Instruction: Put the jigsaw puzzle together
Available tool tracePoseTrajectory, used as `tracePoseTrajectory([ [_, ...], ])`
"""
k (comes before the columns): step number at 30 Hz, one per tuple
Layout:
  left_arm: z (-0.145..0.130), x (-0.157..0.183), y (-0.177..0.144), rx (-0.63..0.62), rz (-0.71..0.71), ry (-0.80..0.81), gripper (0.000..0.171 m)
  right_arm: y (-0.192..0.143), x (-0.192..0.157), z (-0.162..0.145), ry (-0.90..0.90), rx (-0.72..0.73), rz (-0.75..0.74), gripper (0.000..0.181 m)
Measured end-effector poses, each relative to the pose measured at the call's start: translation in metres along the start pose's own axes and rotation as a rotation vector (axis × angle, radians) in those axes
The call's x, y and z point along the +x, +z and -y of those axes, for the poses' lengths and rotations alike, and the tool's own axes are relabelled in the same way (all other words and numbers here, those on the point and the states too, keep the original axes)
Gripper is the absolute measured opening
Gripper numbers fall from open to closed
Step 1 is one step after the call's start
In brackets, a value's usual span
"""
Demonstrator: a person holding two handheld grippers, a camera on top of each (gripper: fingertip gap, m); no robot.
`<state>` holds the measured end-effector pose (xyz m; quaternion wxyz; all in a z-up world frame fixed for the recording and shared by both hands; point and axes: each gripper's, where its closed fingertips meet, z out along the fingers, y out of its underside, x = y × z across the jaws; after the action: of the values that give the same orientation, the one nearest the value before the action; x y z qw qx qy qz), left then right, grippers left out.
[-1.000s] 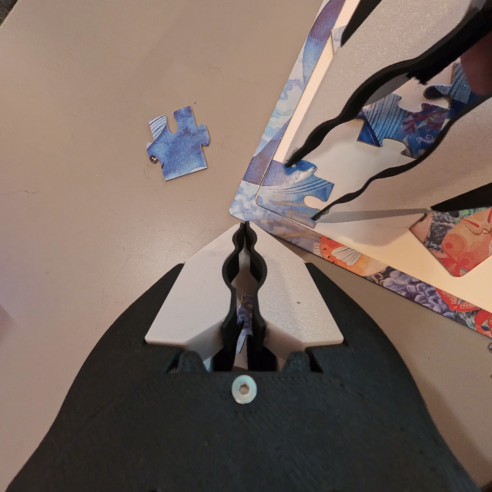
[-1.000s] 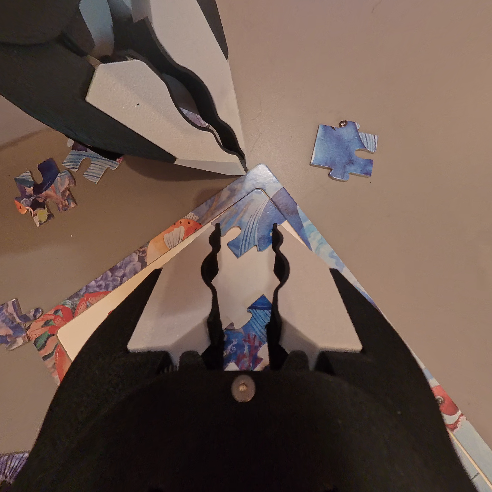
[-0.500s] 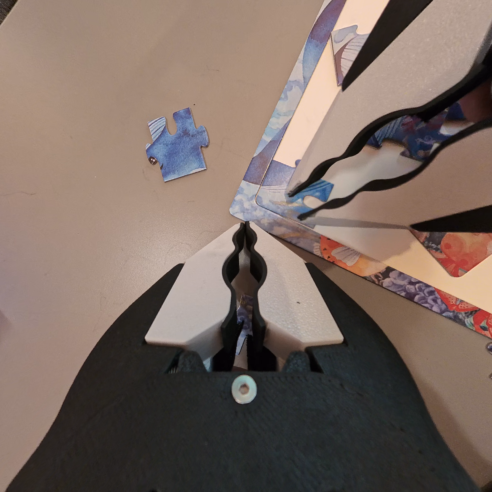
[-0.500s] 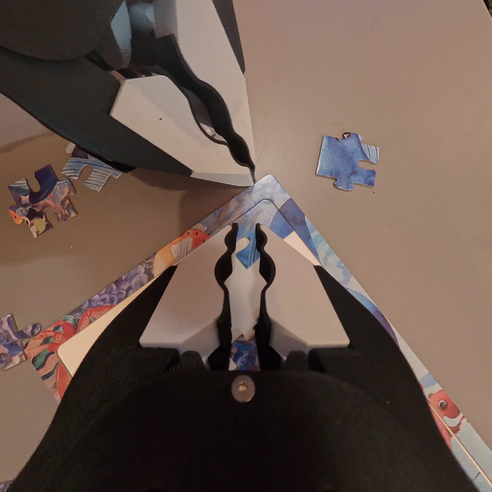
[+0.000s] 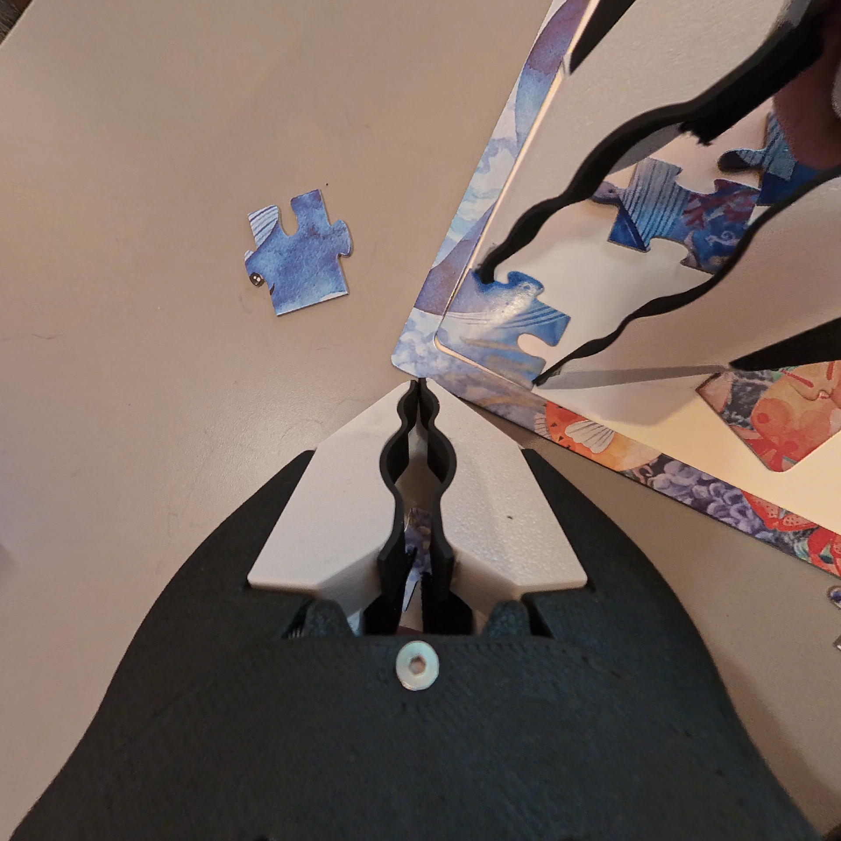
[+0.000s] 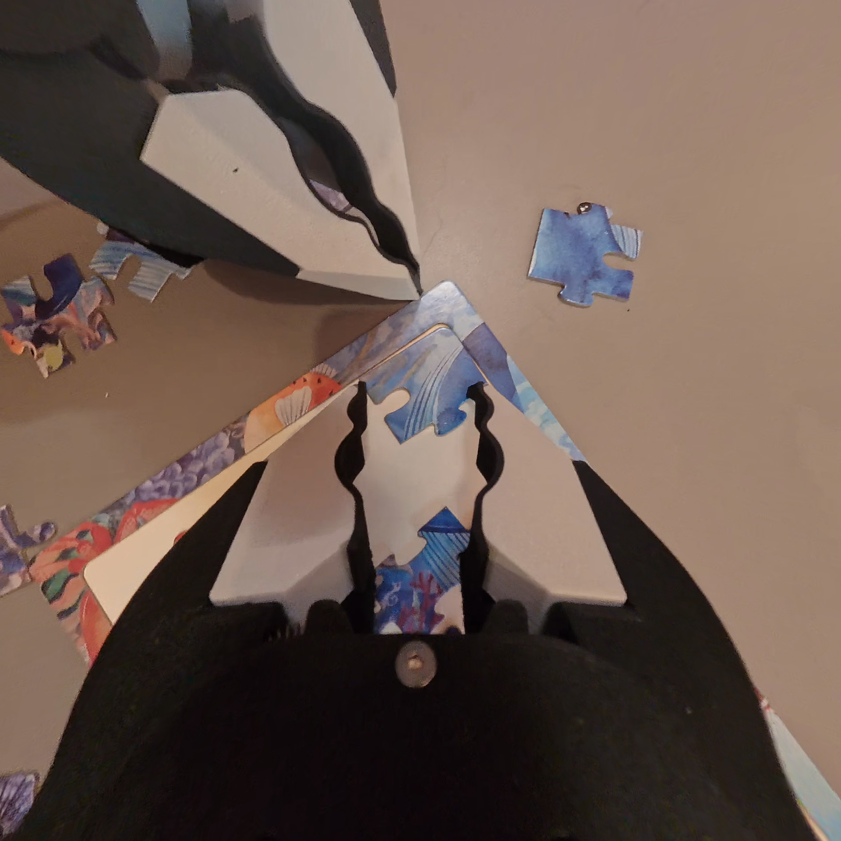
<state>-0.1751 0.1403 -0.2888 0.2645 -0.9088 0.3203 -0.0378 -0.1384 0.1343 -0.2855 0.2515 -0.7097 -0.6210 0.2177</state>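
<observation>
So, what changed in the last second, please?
The right gripper narrowed over the corner piece half a second ago, then reopened; the piece remains seated in the puzzle frame. The left gripper stays shut on a puzzle piece; the loose blue piece is unmoved.

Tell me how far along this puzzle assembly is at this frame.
Early stage. Done: a blue corner piece sits in the frame tray, plus a blue coral piece further in. In hand: the left tongs are shut on a small piece; the right tongs hover open over the corner. Left: most of the tray is bare, and loose pieces lie on the table.
</observation>
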Motion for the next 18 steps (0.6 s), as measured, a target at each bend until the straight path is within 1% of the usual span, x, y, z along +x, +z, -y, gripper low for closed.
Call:
tracePoseTrajectory([
  [4, 0.0005, 0.0003, 0.0003, 0.005, -0.007, -0.005, 0.000, -0.0008, 0.0009, -0.0001, 0.002, -0.002, -0.006, 0.047],
  [7, 0.0011, 0.0010, 0.0005, 0.011, -0.013, -0.008, 0.000, -0.0044, -0.0017, -0.0003, 0.010, -0.007, 0.021, 0.047],
  [10, 0.0010, 0.0010, 0.0006, 0.011, -0.015, -0.009, 0.000, -0.0070, -0.0025, -0.0084, -0.004, -0.055, 0.040, 0.044],
  [13, 0.0011, 0.0009, 0.0006, 0.007, -0.009, -0.005, 0.000, -0.0038, -0.0014, -0.0057, -0.013, -0.030, 0.026, 0.035],
  [18, 0.0007, 0.0004, 0.0006, 0.006, -0.007, -0.006, 0.000, -0.0028, -0.0023, -0.0039, -0.003, -0.015, 0.034, 0.038],
])
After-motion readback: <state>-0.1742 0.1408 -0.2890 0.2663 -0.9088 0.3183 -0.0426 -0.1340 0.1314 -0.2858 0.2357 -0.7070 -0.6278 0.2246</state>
